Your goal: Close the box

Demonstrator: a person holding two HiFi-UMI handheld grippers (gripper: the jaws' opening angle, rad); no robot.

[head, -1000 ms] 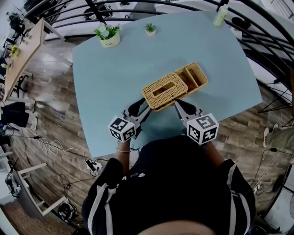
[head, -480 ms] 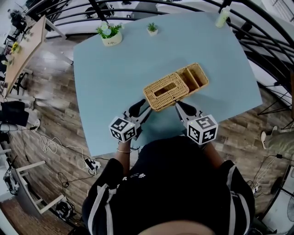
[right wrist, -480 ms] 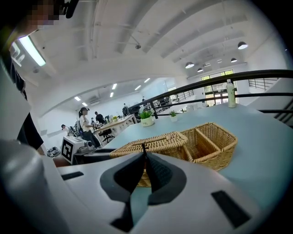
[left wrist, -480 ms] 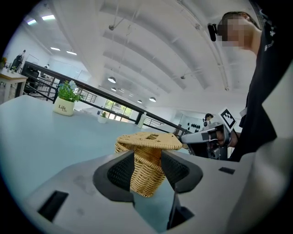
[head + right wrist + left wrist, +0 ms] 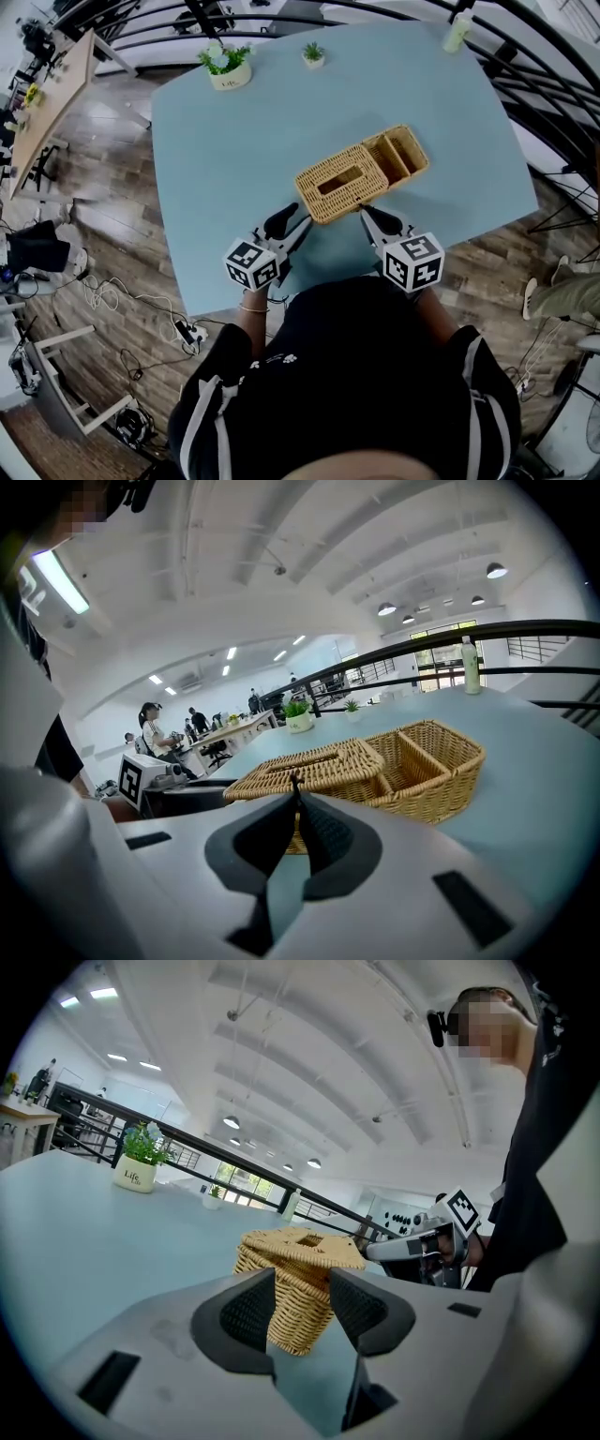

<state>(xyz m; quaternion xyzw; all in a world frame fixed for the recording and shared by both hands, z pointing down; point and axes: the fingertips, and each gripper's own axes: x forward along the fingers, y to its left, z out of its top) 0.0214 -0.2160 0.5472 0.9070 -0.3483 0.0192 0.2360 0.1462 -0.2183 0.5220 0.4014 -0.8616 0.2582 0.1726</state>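
Note:
A wicker box (image 5: 363,172) lies mid-table at an angle. Its slotted lid (image 5: 339,180) covers the left part, while two compartments (image 5: 401,155) at the right end stand uncovered. The lid (image 5: 314,766) sits slightly raised and askew on the box. My left gripper (image 5: 296,225) is open just short of the box's near left corner, and the wicker (image 5: 298,1283) shows through the gap between its jaws. My right gripper (image 5: 366,214) is shut, with its tips close to the lid's near edge. Nothing is visible between them.
On the light blue table (image 5: 234,159), a white pot with a plant (image 5: 225,70) and a smaller plant (image 5: 313,54) stand at the far edge, and a bottle (image 5: 457,33) at the far right corner. The near table edge (image 5: 234,298) runs just behind the grippers. Black railings curve around the far side.

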